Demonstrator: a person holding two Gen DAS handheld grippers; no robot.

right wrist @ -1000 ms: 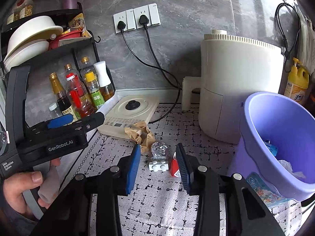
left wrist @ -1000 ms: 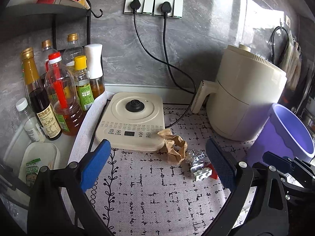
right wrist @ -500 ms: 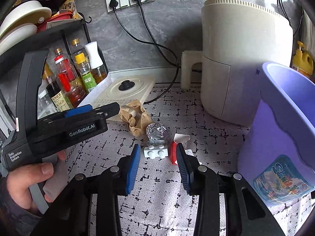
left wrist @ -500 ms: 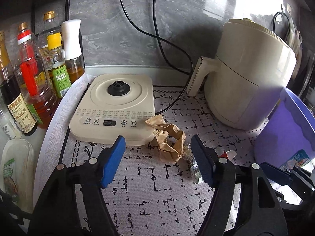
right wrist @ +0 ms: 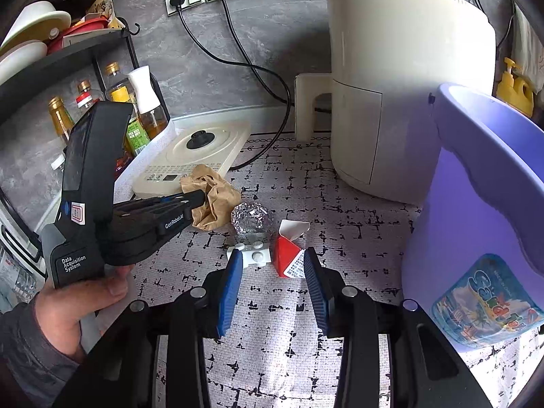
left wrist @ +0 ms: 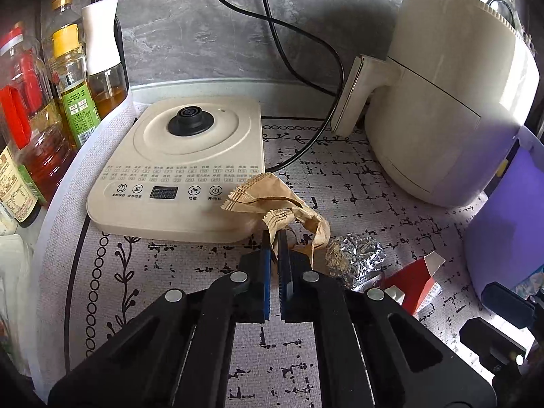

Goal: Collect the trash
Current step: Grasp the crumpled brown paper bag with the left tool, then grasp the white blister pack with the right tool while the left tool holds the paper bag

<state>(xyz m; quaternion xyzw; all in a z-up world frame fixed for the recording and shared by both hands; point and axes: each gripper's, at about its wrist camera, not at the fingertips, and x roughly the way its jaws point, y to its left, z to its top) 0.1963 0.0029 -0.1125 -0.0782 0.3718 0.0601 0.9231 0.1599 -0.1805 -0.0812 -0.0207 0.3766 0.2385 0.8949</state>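
Crumpled brown paper bag (left wrist: 289, 210) lies against the cream induction cooker (left wrist: 183, 166), pinched by the left claw (left wrist: 274, 238), which was spread wide a second ago. Right of it sit a foil ball (left wrist: 357, 258) and red carton (left wrist: 414, 278). The right claw (right wrist: 273, 265) stays half-spread, empty.

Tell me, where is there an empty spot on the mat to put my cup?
Free: the mat nearest the camera, in front of the red carton, and the strip between the foil ball and the air fryer. Crowded: the middle, where brown paper, foil, a white brick and carton cluster.
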